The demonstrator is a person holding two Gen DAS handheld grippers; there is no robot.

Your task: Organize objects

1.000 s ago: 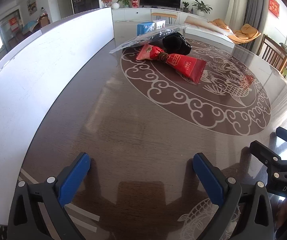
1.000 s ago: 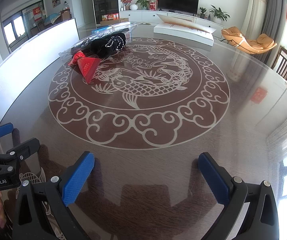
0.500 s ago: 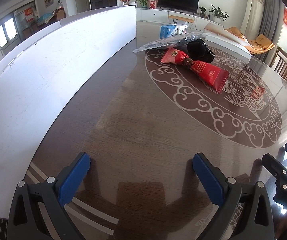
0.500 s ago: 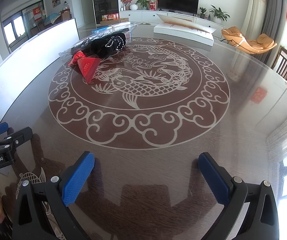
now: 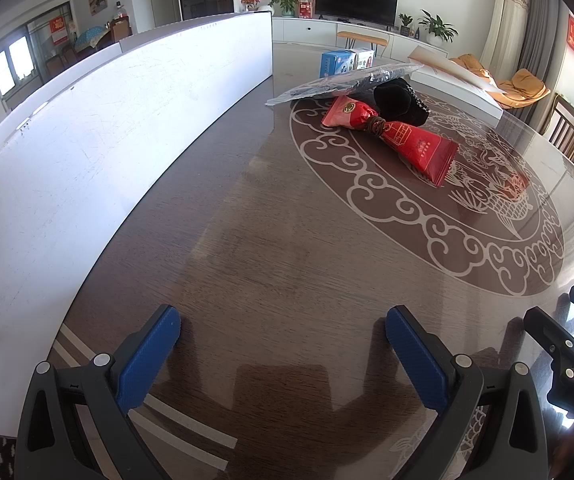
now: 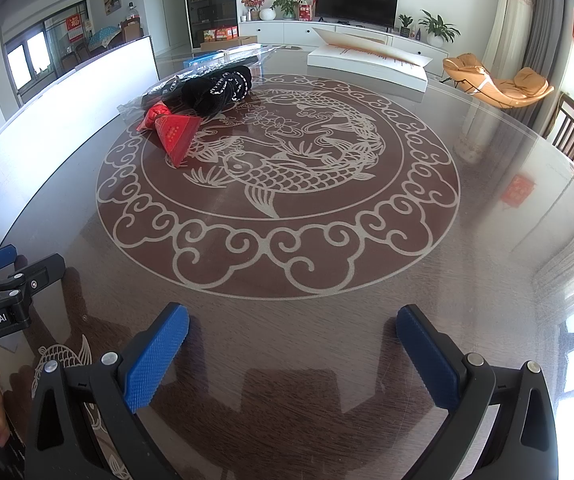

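**Table inventory: small pile at the far left of the medallion, both tongs empty**

Item 1. Red foil snack packet tied round its middle with dark cord (image 5: pixel 393 136): lies flat on the scroll border of the medallion, at about 1 o'clock in the left wrist view and 11 o'clock in the right wrist view (image 6: pixel 173 130).

Item 2. Black knitted cloth bundle with white-flecked trim (image 6: pixel 217 90): touching the packet on its far side.

Item 3. Clear plastic sleeve holding something dark (image 5: pixel 343 80): lies tilted across the top of the bundle.

Item 4. Blue-and-white cardboard box (image 5: pixel 337 62): on the table just behind the pile, apart from it.

Item 5. Round dark wooden table under glass, with a pale fish-and-cloud medallion (image 6: pixel 487 264): a white curved panel (image 5: pixel 99 136) stands along its edge from 9 to 12 o'clock in the left wrist view.

Item 6. Left gripper (image 5: pixel 283 354): blue-padded jaws spread wide, nothing between them, low over bare table at 6 o'clock.

Item 7. Right gripper (image 6: pixel 293 354): jaws likewise wide apart and empty, over the near table edge.
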